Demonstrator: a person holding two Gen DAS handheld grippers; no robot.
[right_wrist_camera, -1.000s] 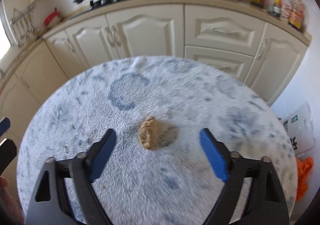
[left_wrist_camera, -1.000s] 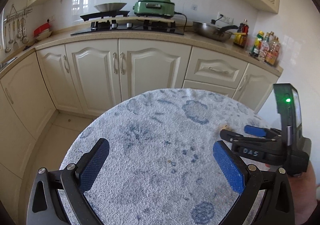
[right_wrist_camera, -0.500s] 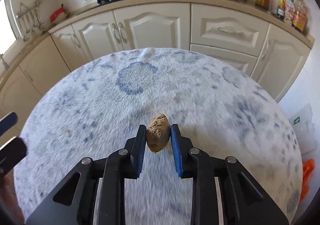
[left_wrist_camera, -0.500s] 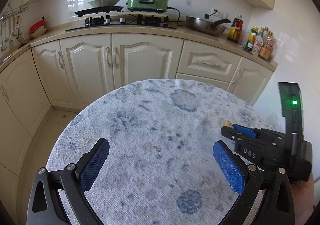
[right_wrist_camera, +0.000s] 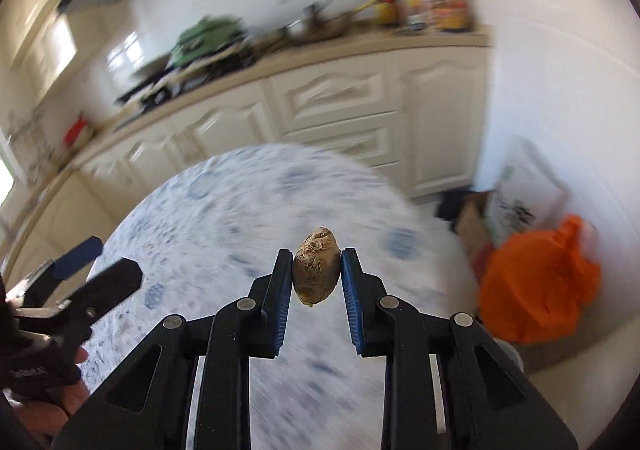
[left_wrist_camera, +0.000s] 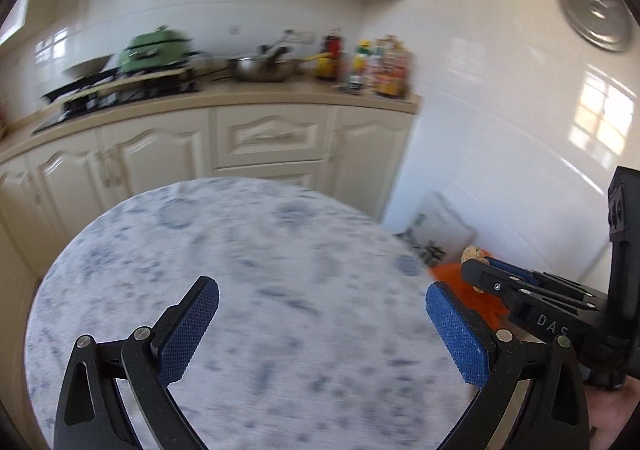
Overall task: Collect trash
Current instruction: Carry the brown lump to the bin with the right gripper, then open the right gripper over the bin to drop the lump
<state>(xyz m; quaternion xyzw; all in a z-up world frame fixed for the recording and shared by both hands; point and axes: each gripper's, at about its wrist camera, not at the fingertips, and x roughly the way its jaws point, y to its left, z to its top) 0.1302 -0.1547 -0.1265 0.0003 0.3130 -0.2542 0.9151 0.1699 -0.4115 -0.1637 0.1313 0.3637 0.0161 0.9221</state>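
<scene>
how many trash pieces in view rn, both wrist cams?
1: a brown lump clamped in the right gripper, held above the round table. Motion blur could hide small crumbs on the cloth.

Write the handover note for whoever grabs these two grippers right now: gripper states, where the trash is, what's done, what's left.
Right gripper: shut on the brown lump of trash, held clear above the round table.
Left gripper: open, nothing between its fingers, over the table.
Orange bag: on the floor to the right of the table, near the white wall, with other bags and cardboard beside it.
Done: the lump is picked up off the tabletop.
Left: carry it to the orange bag, probably the trash bag, and let go there. The pictures are too blurred to tell whether small crumbs remain on the cloth; check it.
</scene>
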